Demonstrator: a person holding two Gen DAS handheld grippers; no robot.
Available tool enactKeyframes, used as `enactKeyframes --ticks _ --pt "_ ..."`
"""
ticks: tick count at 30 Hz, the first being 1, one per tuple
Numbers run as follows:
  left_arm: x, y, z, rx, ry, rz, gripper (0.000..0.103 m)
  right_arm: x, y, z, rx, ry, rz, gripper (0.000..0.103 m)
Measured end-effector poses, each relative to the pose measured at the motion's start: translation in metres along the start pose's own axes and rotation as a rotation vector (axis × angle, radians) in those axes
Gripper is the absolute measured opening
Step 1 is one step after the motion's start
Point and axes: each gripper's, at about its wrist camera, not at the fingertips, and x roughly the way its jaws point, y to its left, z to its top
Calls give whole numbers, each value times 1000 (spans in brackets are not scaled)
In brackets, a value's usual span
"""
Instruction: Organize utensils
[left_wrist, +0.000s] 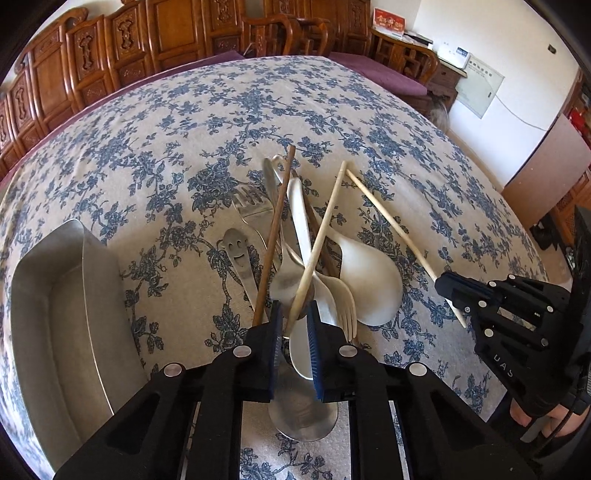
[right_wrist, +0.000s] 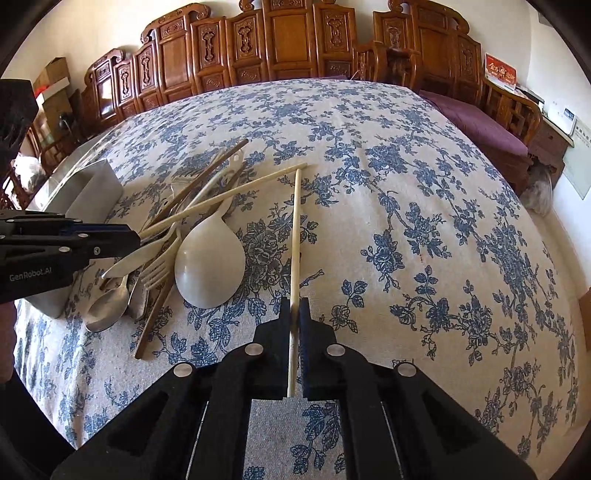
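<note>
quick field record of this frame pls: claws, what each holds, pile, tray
left claw: closed on a pale chopstick that lies across the pile
right claw: closed on the second pale chopstick, apart from the pile
pile: tangled; white ladle, white fork, metal fork, smiley spoon, dark chopsticks
tray: metal, left of the pile, no utensils seen inside
surface: floral cloth
</note>
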Motion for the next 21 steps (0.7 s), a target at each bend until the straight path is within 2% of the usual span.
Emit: enactKeyframes --ticks 3,10,21 --pt "-1 0 1 5 3 -18 4 -2 2 0 -6 -3 3 5" --pt "-17 -4 -1 3 -34 -13 4 -10 3 2 -8 -26 12 5" --pt "-77 0 -21 -22 -151 15 4 -30 6 7 13 -93 29 5"
